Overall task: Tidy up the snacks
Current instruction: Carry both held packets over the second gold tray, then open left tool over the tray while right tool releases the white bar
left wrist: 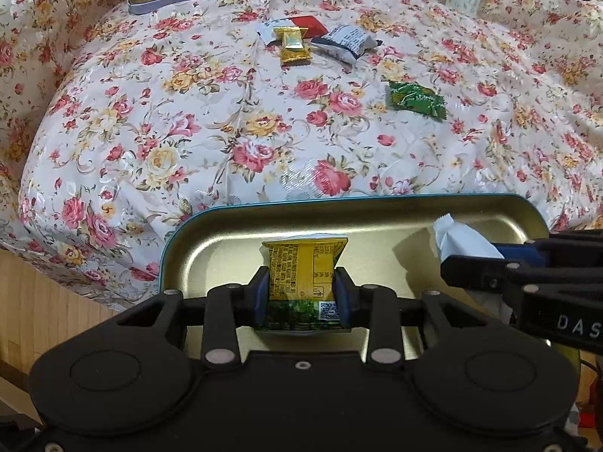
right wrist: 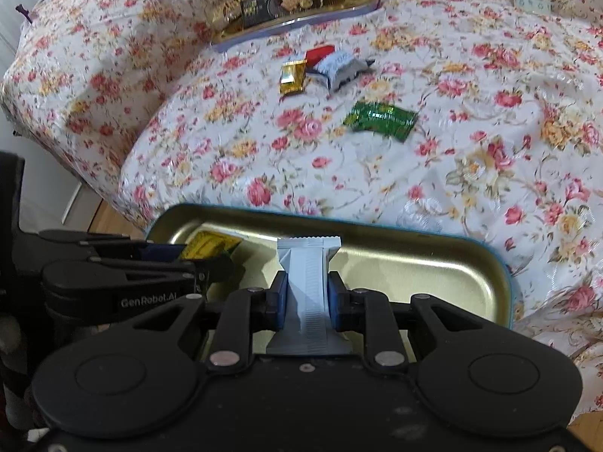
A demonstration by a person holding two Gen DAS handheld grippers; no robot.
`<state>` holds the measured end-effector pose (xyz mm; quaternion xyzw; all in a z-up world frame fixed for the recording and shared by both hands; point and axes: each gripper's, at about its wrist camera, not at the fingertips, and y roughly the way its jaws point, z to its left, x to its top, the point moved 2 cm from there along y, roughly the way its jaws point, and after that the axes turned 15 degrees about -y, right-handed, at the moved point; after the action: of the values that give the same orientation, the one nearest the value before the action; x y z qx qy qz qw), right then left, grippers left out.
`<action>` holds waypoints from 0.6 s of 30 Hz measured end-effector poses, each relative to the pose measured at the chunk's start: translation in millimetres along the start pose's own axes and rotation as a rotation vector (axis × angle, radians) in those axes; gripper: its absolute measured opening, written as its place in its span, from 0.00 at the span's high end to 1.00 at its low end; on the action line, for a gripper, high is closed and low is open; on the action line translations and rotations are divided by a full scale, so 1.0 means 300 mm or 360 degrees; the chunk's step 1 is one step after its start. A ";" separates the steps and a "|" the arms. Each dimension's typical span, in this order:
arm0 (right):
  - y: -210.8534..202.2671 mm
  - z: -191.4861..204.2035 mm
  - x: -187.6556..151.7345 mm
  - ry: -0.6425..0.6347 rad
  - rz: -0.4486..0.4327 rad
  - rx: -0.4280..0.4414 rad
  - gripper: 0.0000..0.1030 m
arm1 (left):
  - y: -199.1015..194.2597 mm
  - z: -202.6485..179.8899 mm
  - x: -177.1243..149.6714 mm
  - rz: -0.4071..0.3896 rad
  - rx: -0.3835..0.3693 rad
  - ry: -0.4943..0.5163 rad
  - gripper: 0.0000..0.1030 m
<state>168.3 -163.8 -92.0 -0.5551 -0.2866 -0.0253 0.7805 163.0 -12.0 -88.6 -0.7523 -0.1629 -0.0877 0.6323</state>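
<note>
Though squeezed, yellow packet (left wrist: 301, 282) between jaws.

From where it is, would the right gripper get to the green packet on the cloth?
Probably not yet: the right gripper is shut on a white packet over the gold tray. The green packet lies unobstructed on the floral cloth beyond the tray.

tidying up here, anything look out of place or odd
Four snacks lie loose on the floral cloth, outside both tins: a gold candy, a red packet, a dark-and-white packet bunched together, and a green packet apart. Nothing looks spilled or torn.
</note>
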 end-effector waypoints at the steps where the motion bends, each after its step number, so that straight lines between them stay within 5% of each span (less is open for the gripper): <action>1: 0.003 0.002 -0.001 -0.0001 0.0006 -0.0001 0.78 | 0.001 -0.002 0.000 0.0000 0.0004 0.0002 0.58; 18: 0.030 0.038 -0.018 -0.0048 0.0045 0.0026 0.77 | -0.001 -0.001 -0.009 0.0038 0.0018 0.0011 0.56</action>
<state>162.2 -151.8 -99.8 -0.5531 -0.2906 -0.0035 0.7808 160.5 -12.7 -89.1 -0.7503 -0.1523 -0.0818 0.6381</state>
